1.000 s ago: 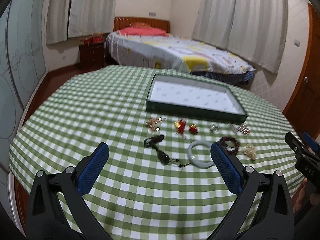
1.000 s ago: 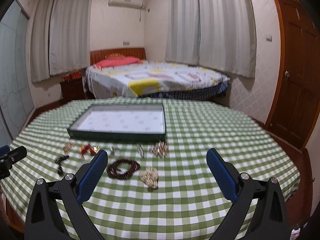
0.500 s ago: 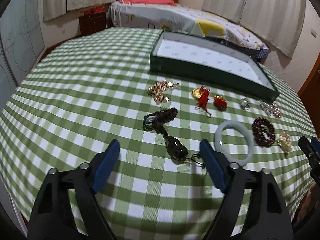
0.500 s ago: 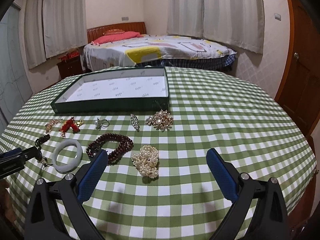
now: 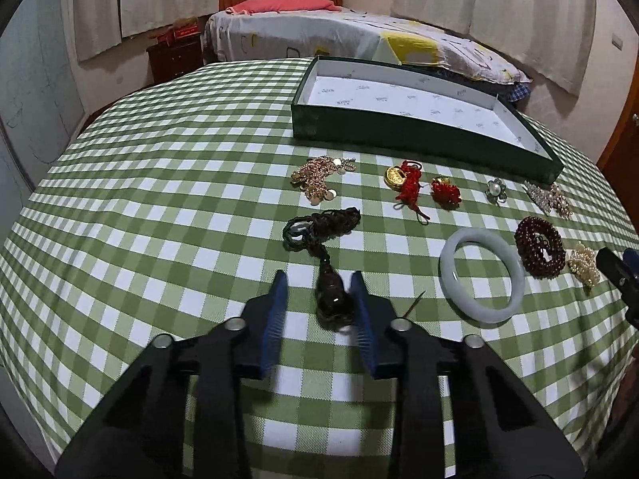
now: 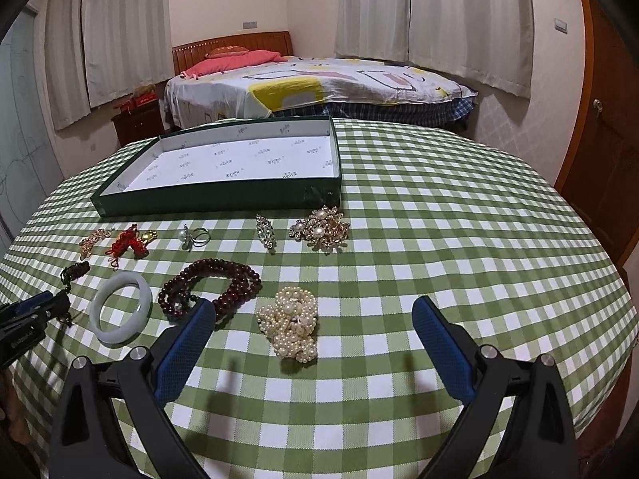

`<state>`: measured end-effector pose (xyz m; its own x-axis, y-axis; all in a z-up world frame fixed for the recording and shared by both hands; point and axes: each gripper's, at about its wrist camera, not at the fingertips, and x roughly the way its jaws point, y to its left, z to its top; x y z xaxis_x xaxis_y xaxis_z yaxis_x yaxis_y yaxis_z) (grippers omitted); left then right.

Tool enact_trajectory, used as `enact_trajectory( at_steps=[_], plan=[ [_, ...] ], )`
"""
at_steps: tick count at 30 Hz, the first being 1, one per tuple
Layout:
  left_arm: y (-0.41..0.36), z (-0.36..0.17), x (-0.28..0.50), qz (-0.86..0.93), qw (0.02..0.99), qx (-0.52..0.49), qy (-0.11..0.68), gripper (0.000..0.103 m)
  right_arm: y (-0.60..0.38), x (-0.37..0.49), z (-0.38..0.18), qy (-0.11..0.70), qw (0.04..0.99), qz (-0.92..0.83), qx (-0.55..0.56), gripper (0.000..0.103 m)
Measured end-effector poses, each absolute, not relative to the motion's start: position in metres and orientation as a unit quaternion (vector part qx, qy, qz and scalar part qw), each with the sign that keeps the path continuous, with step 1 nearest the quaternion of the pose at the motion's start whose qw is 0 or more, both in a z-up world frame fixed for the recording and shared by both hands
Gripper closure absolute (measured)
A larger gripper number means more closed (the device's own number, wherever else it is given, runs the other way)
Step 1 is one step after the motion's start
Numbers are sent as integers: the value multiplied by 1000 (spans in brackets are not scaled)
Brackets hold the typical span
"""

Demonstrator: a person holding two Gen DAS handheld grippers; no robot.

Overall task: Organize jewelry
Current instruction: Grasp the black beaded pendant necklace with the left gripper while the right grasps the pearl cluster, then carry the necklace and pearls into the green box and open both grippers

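Note:
A dark pendant necklace [image 5: 319, 235] lies on the green checked tablecloth [image 5: 159, 183]. My left gripper [image 5: 319, 299] is low over the cloth, its jaws partly closed around the dark pendant [image 5: 333, 299], not clamped. A white jade bangle [image 5: 481, 275], dark red bead bracelet [image 5: 539, 245], pearl bracelet [image 6: 291, 321], red knots with gold charms [image 5: 411, 183], gold coin chain [image 5: 317, 175], ring [image 6: 195, 235] and brooches [image 6: 323, 229] lie in front of the empty green tray [image 5: 419, 135]. My right gripper [image 6: 313, 333] is open above the pearl bracelet.
The round table's edge curves close on the left and near side. A bed [image 6: 311, 84] stands behind the table, a wooden door [image 6: 599, 139] to the right, curtains along the walls.
My left gripper has dropped toward the table and narrowed its jaws around the dark pendant. My right gripper has moved lower and closer to the pearl bracelet, still open.

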<state>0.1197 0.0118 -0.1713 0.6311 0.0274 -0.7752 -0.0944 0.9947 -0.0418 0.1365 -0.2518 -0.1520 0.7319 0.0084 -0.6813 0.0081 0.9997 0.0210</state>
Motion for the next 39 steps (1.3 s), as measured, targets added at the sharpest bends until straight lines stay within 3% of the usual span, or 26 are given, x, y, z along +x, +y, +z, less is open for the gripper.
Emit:
enact_trajectory(
  at_steps=[7,8,11,23,24,27,32,35,37,39],
  plan=[
    [8,-171,124,27,903,-40,427,66,-251,140,-155,369,929,2,10,7],
    [7,-171,124,24,903,-36,427,67,-251,140,-155,370,929,2,9,7],
    [7,-171,123,13,906,-43,422,86,-252,141,-157,373,928,2,11,7],
    [13,-172,121,15,906,-55,421,86,-253,150,-164,385,923,5,16,9],
    [13,-172,121,15,906,-55,420,86,-252,150,-165,385,923,5,15,13],
    [12,-172,120,15,906,-52,420,86,-252,152,-171,397,918,11,16,40],
    [12,-172,120,15,906,-53,420,86,-252,152,-176,404,914,15,18,45],
    [13,-172,120,15,906,-55,419,86,-247,151,-176,404,915,25,8,56],
    [13,-172,119,15,906,-57,419,86,-245,149,-176,401,915,42,12,72],
    [14,-171,119,14,906,-59,418,86,-245,147,-175,400,915,44,11,75]
  ],
)
